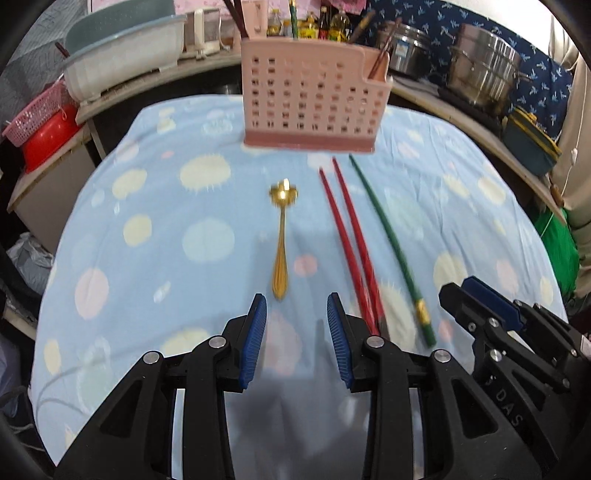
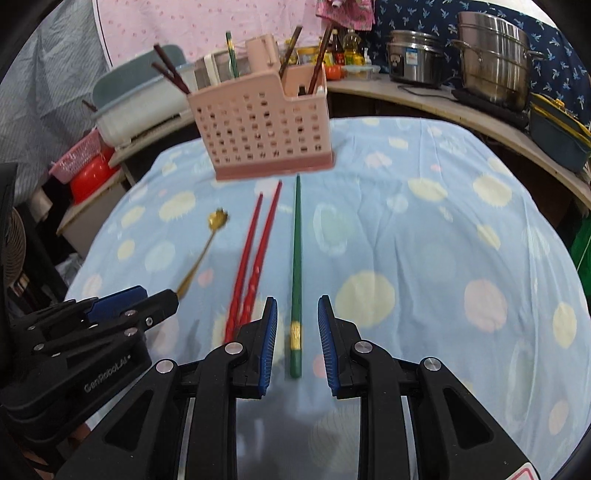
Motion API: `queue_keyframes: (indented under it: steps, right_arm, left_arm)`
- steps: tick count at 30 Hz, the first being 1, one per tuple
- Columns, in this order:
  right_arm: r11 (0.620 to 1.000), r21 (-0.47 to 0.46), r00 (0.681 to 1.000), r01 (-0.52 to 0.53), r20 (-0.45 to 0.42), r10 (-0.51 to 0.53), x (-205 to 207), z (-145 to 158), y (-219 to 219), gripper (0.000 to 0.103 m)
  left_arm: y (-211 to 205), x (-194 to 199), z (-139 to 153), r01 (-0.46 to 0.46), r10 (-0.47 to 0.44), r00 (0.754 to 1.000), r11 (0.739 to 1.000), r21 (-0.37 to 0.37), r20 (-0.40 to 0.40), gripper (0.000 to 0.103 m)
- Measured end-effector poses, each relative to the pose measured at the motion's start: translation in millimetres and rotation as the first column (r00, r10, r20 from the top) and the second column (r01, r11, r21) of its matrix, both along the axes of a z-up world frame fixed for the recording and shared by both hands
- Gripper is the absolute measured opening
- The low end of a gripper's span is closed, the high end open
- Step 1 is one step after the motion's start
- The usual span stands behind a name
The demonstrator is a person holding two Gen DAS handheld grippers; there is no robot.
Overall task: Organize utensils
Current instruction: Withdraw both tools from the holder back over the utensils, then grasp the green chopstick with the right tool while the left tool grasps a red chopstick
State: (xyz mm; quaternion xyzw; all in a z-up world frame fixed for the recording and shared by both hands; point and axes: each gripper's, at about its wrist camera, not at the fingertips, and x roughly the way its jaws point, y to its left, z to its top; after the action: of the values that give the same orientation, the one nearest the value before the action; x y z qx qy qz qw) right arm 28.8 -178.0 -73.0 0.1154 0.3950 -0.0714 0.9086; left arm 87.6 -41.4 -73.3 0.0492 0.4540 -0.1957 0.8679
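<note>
A pink perforated utensil holder (image 1: pixel 314 99) (image 2: pixel 264 127) stands at the far side of the table and holds several chopsticks. On the blue dotted cloth lie a gold spoon (image 1: pixel 281 240) (image 2: pixel 199 258), two red chopsticks (image 1: pixel 351 240) (image 2: pixel 255 258) and one green chopstick (image 1: pixel 388 243) (image 2: pixel 296 273). My left gripper (image 1: pixel 296 301) is open and empty, just short of the spoon's handle end. My right gripper (image 2: pixel 297 302) is open, with its jaws on either side of the green chopstick's thick end, not touching it. Each gripper shows in the other's view (image 1: pixel 491 317) (image 2: pixel 110 310).
Behind the table, a curved shelf carries steel pots (image 2: pixel 495 55), a cooker (image 2: pixel 413 55), bottles (image 1: pixel 325 26) and a grey-white tub (image 1: pixel 122 51). A pink basket and a red bowl (image 1: pixel 48 136) sit at the left. A teal container (image 1: pixel 532 144) is at the right.
</note>
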Motion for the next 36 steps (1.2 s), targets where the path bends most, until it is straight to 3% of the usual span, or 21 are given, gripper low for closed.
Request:
queue_keyframes:
  steps: [7,16,21,24,36]
  right_arm:
    - [1.000,-0.011,0.999,-0.002,-0.042,0.002,-4.1,-20.2,2.0,0.023]
    - [1.000,-0.007,0.998,-0.014,-0.059,0.014,2.8,-26.1,2.9,0.023]
    - [1.000,-0.012,0.997,-0.023,-0.068,0.023,5.9,-27.7,4.0,0.017]
    - [0.999,-0.016,0.997,-0.028,-0.075,0.026,6.7,-28.1,3.6,0.007]
    - [1.000,-0.010,0.997,0.003,-0.083,-0.004,-14.1,-27.4,-12.4,0.007]
  left_arm:
    - [-0.3,-21.4,-17.5,0.026,-0.026,0.999,1.000,0.007,-0.034,0.033]
    - [-2.7,-22.8,-19.2,0.025,-0.026,0.998,1.000,-0.009,-0.051,0.035]
    - [-3.3,-22.6,-19.4,0.020,-0.021,0.999,1.000,-0.005,-0.050,0.042]
    - [-3.7,-22.6,-19.8,0.020,-0.020,0.998,1.000,-0.003,-0.054,0.044]
    - [-18.8,-35.7,-16.5,0.082,-0.083,0.995,0.997,-0.012,-0.053,0.053]
